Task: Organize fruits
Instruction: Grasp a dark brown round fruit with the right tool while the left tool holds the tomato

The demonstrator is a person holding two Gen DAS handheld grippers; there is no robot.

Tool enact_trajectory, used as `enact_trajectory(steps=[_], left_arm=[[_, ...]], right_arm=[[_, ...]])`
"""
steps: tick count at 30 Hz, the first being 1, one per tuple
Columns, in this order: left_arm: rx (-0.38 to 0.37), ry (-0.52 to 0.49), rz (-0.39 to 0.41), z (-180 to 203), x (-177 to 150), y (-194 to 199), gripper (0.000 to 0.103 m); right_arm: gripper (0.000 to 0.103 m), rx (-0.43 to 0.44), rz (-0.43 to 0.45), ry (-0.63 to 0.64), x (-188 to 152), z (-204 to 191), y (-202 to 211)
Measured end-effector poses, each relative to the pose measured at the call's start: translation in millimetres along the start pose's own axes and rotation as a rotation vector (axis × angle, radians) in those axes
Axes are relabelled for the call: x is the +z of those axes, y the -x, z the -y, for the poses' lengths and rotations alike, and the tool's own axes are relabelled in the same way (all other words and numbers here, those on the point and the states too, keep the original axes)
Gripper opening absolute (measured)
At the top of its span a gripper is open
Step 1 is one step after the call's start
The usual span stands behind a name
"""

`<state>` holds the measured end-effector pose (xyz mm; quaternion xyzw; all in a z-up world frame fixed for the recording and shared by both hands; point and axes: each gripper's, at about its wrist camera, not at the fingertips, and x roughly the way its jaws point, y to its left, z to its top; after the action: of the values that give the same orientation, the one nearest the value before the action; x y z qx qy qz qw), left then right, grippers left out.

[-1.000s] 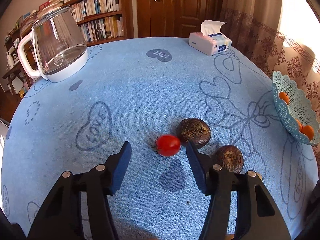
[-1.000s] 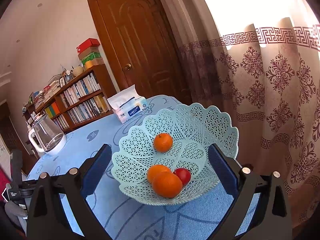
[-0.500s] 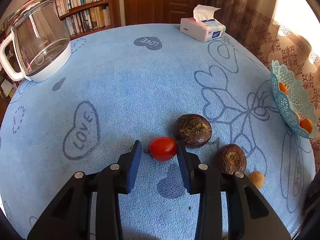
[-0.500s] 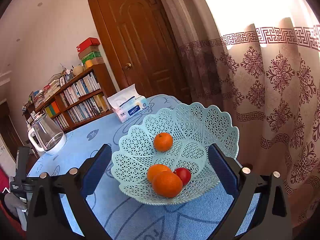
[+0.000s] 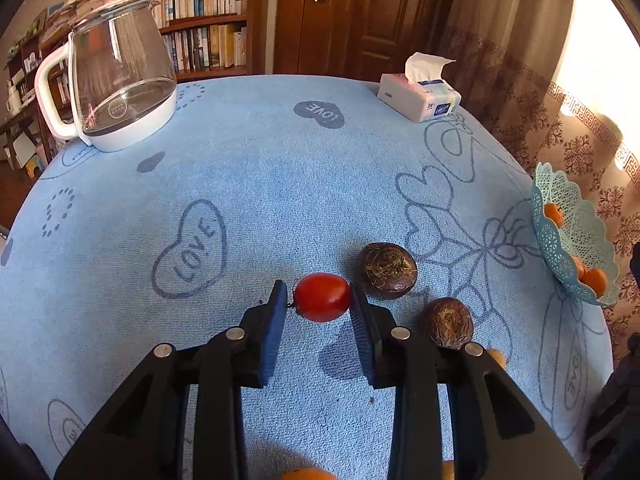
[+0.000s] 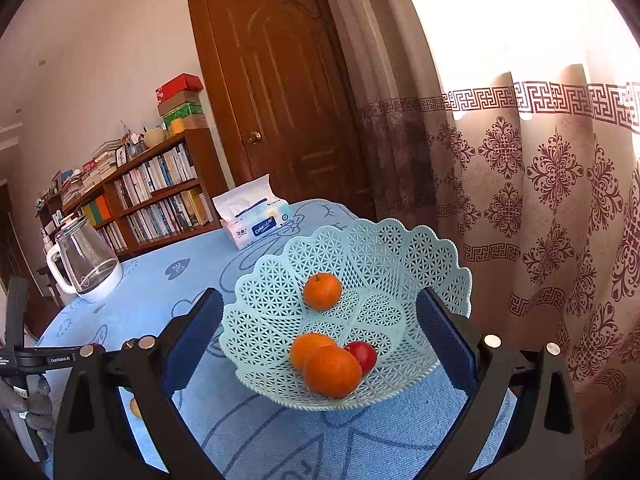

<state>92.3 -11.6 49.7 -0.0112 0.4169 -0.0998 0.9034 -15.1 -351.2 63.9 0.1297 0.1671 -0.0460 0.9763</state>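
In the left wrist view my left gripper [image 5: 320, 300] is shut on a small red tomato [image 5: 322, 297], held between the blue pads just above the blue tablecloth. Two dark brown round fruits [image 5: 386, 265] [image 5: 447, 322] lie just right of it. The pale blue lattice fruit basket [image 5: 548, 240] stands at the table's right edge. In the right wrist view my right gripper [image 6: 320, 328] is open and empty, its fingers on either side of the basket [image 6: 372, 264], which holds three oranges [image 6: 322, 290] [image 6: 332, 370] and a red tomato [image 6: 363, 355].
A glass kettle on a white base [image 5: 116, 80] stands at the far left of the table. A tissue pack [image 5: 420, 96] lies at the far right. A small tan fruit [image 5: 496, 357] and an orange [image 5: 308, 474] lie near the front edge. Curtains hang behind the basket.
My left gripper moved forward around the tomato and closed its fingers on it. The right gripper and the basket have not moved.
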Motion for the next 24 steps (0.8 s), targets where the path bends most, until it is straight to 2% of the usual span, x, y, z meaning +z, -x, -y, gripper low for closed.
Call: enact_trajectory(steps=[5,10,13,19,22,24], left_arm=[[0.041,0.017,0.089,-6.6,-1.3,28.8,0.032],[0.06,0.047,0.13,-14.9,-5.6,42.4,0.032],[0.07,0.056,0.141,-18.6,-8.3,45.7,0.032],[0.077,0.07,0.163,-25.0,-12.1,52.8,0.032],[0.075,0.072,0.17,-25.9,-14.2,55.4,0.032],[0.072,0.07,0.172,-25.2,-15.4,56.1,0.032]], right_arm=[[0.098,-0.002,0.011,0.083,-0.5,-20.2,3.4],[0.098,0.08,-0.025,0.118,2.9,-46.8,1.9],[0.098,0.169,-0.085,0.132,2.3,-68.8,-6.6],[0.098,0.335,-0.265,0.175,-10.4,-120.6,-35.5],[0.098,0.387,-0.351,0.213,-21.4,-144.3,-51.8],[0.095,0.389,-0.38,0.239,-28.8,-156.8,-59.3]])
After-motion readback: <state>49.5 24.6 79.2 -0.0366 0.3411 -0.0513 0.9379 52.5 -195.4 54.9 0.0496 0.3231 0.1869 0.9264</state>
